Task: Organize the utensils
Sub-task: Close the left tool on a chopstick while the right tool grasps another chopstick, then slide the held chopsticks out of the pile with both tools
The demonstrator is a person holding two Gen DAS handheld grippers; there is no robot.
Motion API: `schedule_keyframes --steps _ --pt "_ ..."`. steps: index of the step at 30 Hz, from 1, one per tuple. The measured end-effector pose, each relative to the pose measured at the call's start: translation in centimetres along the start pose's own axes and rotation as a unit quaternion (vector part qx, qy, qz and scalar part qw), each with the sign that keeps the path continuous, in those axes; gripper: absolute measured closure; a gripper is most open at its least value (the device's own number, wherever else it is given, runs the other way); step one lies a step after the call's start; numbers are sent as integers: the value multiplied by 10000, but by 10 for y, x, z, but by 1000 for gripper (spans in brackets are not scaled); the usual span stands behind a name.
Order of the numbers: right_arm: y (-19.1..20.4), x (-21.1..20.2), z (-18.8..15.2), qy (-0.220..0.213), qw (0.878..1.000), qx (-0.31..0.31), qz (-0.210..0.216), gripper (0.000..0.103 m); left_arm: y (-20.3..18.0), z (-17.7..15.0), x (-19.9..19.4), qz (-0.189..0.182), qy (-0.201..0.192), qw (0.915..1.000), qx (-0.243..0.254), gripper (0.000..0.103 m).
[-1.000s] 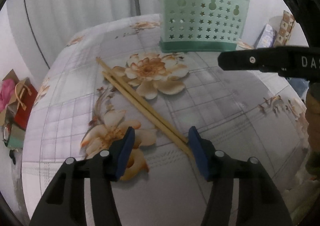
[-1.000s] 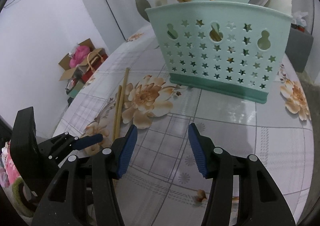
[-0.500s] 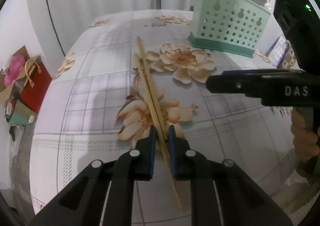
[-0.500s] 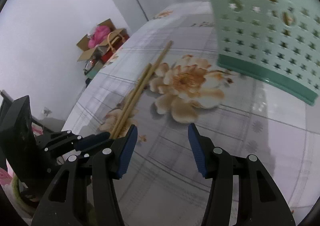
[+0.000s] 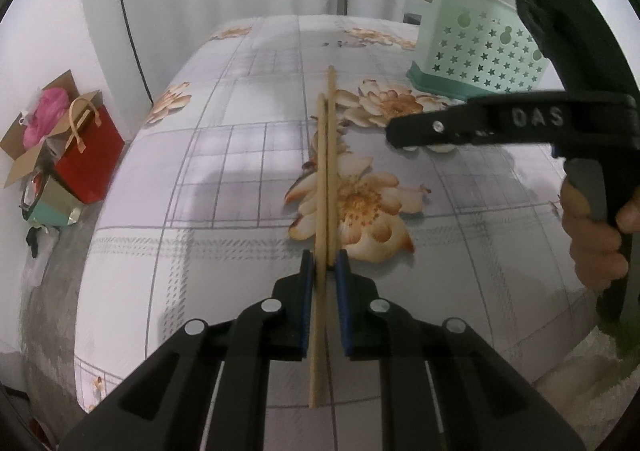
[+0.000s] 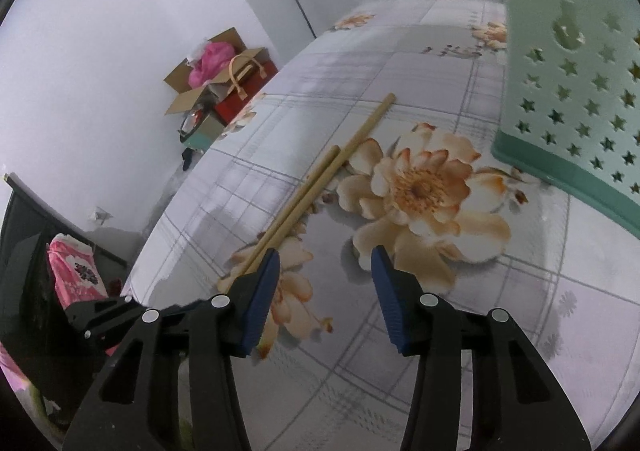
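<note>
Wooden chopsticks point(image 5: 325, 187) lie side by side on the flowered surface point(image 5: 240, 155), pinched near one end by the left claw point(image 5: 323, 265); right claw point(image 6: 324, 263) is closing on nothing — green basket point(image 6: 576, 83) stands beyond.

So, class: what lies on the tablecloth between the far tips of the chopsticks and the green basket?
Only bare flowered tablecloth; nothing stands between the chopsticks and the green basket, as the right wrist view shows.
</note>
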State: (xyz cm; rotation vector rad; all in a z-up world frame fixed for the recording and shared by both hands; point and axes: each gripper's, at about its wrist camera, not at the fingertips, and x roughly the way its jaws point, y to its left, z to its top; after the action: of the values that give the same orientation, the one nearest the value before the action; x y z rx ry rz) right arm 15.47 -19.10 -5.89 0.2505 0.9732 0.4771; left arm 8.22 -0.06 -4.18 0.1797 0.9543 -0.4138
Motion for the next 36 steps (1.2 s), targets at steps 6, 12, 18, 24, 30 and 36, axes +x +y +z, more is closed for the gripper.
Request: schedule_keyframes --steps 6,12,18,24,30,36 --pt "2 7 -2 105 9999 5 -32 58 6 -5 -4 25 17 10000 -16 92" --pt "0 5 -5 171 9997 53 -136 59 16 -11 -9 17 -26 9999 -151 96" --pt "9 9 -2 219 9994 102 -249 59 42 -10 -7 248 -210 9976 -611 97" --pt "30 18 -1 306 9987 -2 -413 58 64 -7 -4 184 -468 9935 -1026 97" --pt "38 26 5 257 9975 95 -646 58 67 -5 -2 42 -586 9929 -1030 97" --pt "46 34 10 223 9952 -135 -944 59 68 -8 -2 12 -684 9916 -1100 97"
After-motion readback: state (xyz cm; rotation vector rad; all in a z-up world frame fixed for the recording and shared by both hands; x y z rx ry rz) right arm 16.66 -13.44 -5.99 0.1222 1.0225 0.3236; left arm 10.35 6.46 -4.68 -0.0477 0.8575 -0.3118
